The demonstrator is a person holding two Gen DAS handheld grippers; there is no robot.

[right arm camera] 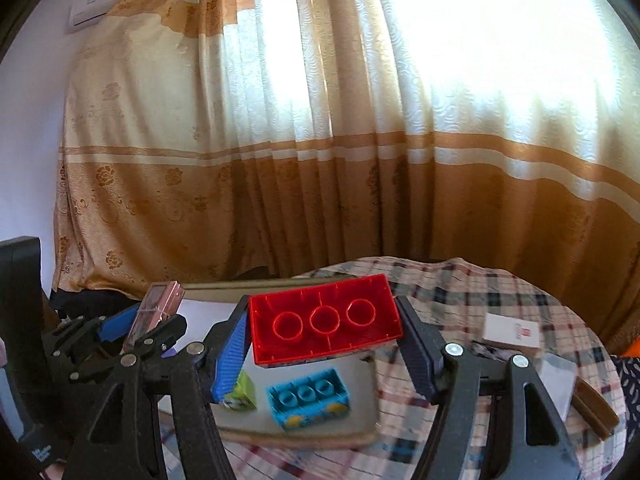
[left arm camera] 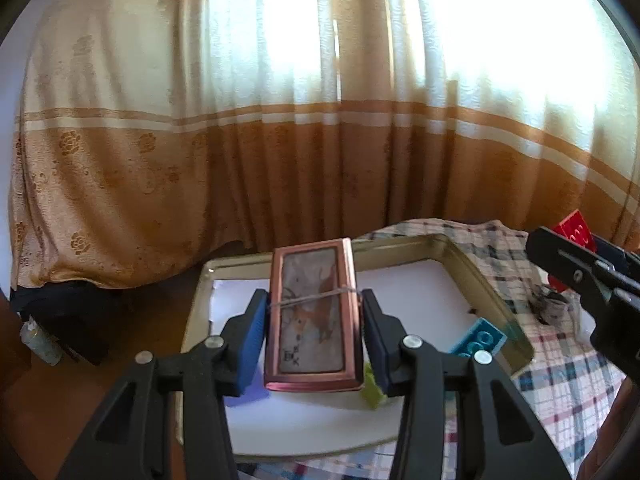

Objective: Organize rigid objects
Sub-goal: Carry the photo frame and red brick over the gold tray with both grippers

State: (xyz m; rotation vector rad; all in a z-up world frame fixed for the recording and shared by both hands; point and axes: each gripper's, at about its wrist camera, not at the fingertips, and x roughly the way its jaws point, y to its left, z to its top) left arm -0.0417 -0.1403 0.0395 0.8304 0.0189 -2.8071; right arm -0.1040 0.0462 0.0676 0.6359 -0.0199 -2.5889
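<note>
Left tool point(left arm camera: 314, 322): clamped on copper-framed box point(left arm camera: 312, 312), above metal tray point(left arm camera: 464, 258). Right tool point(right arm camera: 324, 340): clamped on red brick point(right arm camera: 324, 322), above tray's right edge. Tray holds blue brick point(right arm camera: 308, 396) at 5 o'clock, beside green block point(right arm camera: 242, 394).

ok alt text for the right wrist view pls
The right gripper holds a red toy brick above a metal tray on a checked tablecloth. A blue brick and a green block lie in the tray; the left gripper holds a pink box.
</note>
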